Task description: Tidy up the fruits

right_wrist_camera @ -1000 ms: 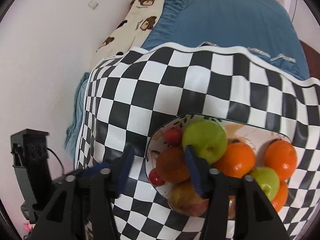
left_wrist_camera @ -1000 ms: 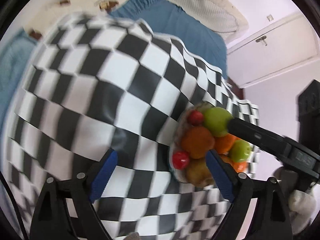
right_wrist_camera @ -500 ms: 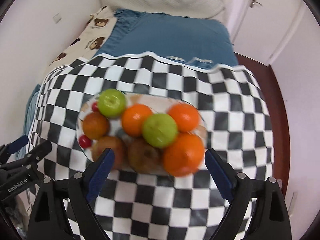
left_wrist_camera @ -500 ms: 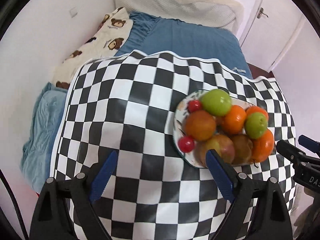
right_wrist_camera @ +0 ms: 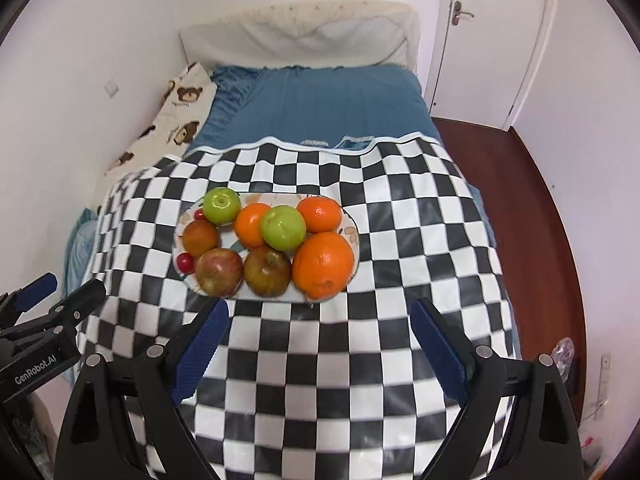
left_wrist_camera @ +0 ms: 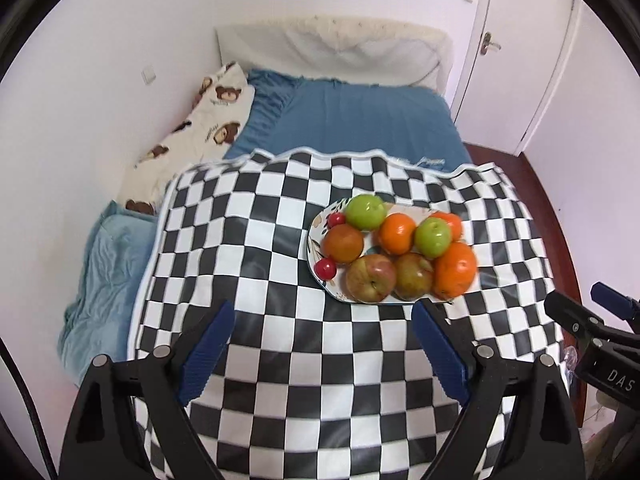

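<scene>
Both grippers pulled back from plate (right_wrist_camera: 354, 236): left gripper (left_wrist_camera: 320, 344) and right gripper (right_wrist_camera: 318, 344) were spread wide, empty. All fruit (right_wrist_camera: 280, 228) sat piled on plate mid-cloth (right_wrist_camera: 420, 240). Looked finished.

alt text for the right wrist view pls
An oval plate piled with oranges, green apples, red apples and small red fruits sits on a checkered cloth, beyond the open, empty right gripper. The left gripper shows at lower left.
</scene>
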{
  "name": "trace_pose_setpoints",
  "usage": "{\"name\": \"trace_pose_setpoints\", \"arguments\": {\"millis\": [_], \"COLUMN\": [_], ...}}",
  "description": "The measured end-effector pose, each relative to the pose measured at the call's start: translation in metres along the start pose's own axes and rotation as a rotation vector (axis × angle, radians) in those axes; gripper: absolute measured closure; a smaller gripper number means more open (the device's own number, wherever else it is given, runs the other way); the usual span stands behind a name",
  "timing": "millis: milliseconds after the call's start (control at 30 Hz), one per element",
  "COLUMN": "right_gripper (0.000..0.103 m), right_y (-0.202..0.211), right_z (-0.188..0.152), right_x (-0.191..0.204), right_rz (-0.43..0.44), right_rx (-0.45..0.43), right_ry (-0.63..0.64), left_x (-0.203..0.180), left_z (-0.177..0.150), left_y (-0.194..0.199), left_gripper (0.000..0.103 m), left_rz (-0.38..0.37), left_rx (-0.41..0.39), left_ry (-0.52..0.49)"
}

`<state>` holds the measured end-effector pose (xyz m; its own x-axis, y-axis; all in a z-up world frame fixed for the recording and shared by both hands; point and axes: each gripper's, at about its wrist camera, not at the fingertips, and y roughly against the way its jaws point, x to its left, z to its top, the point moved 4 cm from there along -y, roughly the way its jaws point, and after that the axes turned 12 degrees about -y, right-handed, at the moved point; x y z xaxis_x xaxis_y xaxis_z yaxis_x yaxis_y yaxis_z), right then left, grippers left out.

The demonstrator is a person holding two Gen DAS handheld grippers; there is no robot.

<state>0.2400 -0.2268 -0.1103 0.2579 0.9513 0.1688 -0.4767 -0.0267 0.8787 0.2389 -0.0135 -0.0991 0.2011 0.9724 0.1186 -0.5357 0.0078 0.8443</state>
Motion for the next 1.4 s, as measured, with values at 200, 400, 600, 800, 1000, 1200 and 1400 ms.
{"name": "trace_pose_setpoints", "arguments": {"millis": [200,400,600,800,1000,1200,1400], "right_gripper": [0.008,0.008,0.008,0.008,0.008,0.008,0.008], "right_y": [0.071,0.130,0.181,0.215,0.227,0.221,0.196], "right_z": [-0.029,-0.050,-0.060,-0.073,-0.080,-0.082,-0.075], "right_x": [-0.006,-0.010,-0.010,-0.009,-0.005,-0.003,-0.003], "right_rz": [0.028,0.040,0.057,0.091,0.109,0.108,0.102], "right_rx": [-0.068,-0.131,-0.181,-0.196,-0.191,-0.180,-0.160], "right_ry": [-0.016,-0.016,-0.009,-0.009,0.000,-0.002,-0.006], "left_x": [-0.006,-0.009,-0.005,-0.003,-0.006,-0.009,-0.010], "left_z": [-0.014,-0.027,-0.038,-0.041,-0.041,-0.039,-0.031], "left_y": [0.059,0.099,0.127,0.155,0.170,0.164,0.143], "left_gripper": [0.012,0.012,0.012,0.012,0.012,0.012,0.009], "left_rz": [0.011,0.024,0.004,0.010,0.030,0.020,0.031], "left_rx": [-0.068,-0.100,-0.098,-0.126,-0.147,-0.142,-0.150], "left_ry": [-0.011,-0.031,-0.005,0.009,0.000,-0.004,0.004]}}
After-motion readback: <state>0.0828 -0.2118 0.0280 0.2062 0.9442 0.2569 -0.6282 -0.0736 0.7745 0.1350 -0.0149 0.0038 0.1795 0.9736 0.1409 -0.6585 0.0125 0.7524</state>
